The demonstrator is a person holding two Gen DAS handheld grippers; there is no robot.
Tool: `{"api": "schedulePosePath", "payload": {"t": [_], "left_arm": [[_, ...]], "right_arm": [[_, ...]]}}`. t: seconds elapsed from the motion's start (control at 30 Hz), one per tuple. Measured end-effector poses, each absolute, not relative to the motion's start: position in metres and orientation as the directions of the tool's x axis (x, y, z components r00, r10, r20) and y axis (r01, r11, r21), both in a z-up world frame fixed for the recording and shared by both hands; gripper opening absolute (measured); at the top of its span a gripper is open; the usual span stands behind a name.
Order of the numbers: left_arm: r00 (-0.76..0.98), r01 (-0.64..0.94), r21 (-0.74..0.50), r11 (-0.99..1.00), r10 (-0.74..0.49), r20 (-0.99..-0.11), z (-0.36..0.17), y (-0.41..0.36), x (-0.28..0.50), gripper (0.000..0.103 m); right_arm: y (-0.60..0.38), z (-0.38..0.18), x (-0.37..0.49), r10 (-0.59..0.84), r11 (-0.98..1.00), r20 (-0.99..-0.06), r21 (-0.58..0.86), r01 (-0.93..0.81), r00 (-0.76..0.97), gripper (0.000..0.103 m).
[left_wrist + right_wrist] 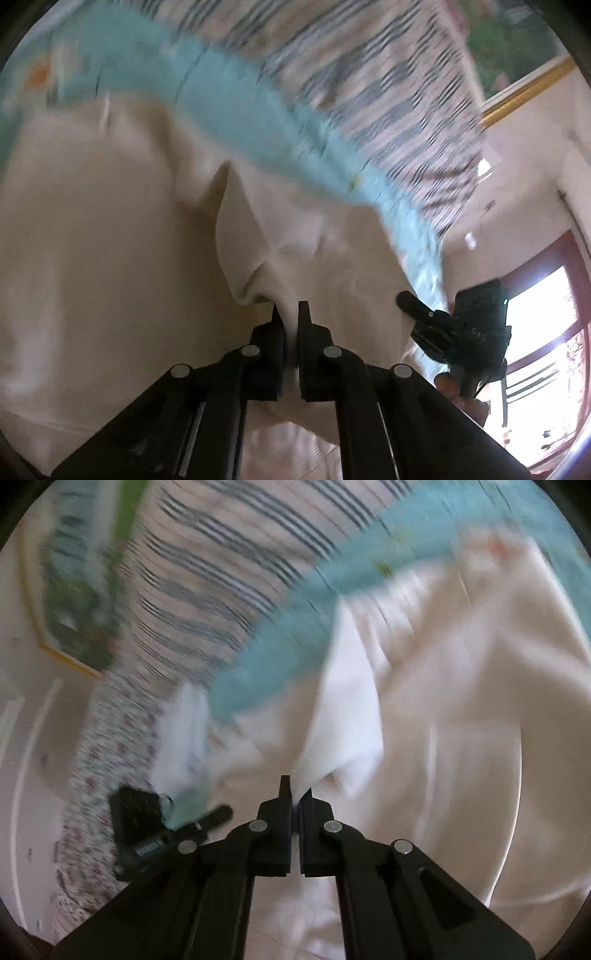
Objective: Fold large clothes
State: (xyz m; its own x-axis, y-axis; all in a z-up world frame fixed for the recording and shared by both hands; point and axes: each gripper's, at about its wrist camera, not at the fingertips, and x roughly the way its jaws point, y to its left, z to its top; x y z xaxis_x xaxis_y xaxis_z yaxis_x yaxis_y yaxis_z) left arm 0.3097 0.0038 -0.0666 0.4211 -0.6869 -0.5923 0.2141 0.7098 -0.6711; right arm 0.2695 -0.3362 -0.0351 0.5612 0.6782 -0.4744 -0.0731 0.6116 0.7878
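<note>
A large cream-white garment [122, 229] is spread over a light blue sheet [236, 107] on a bed. My left gripper [290, 314] is shut on a pinched fold of the white cloth, which rises between its black fingers. In the right wrist view the same garment [461, 686] fills the right side, and my right gripper [297, 794] is shut on another fold of it. The right gripper [417, 306] also shows in the left wrist view at the lower right, at the garment's edge. The left gripper [218, 814] appears at the lower left of the right wrist view. Both views are motion-blurred.
A striped bedcover [388, 96] lies beyond the blue sheet. A framed picture [70, 602] hangs on the pale wall. A window with a red-brown frame [546, 317] is at the right, and a floral fabric [99, 775] hangs at the bed's side.
</note>
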Motion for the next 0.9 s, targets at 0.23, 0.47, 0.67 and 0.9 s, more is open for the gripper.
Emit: {"api": "schedulePosePath", "payload": {"t": [0.23,0.47,0.67,0.9], "left_arm": [[0.527,0.294,-0.612,0.734,-0.659,-0.537,-0.055,0.016,0.283,0.003],[0.445,0.278,-0.558,0.782,-0.619,-0.647,-0.094,0.001,0.268,0.004],[0.398,0.271,-0.501,0.822,-0.569,-0.720,-0.099,0.009,0.250,0.012],[0.457,0.335,-0.497,0.801,-0.599,-0.658,-0.046,0.005,0.246,0.023]], "right_arm": [[-0.340,-0.021,0.254,0.603,0.724,-0.505,0.671,-0.158,0.618,0.002],[-0.340,-0.071,0.243,0.543,0.784,-0.657,0.619,-0.036,0.523,0.002],[-0.352,-0.065,0.240,0.481,0.815,-0.709,0.578,0.034,0.516,0.009],[-0.332,-0.033,0.233,0.523,0.796,-0.655,0.604,-0.037,0.545,0.010]]}}
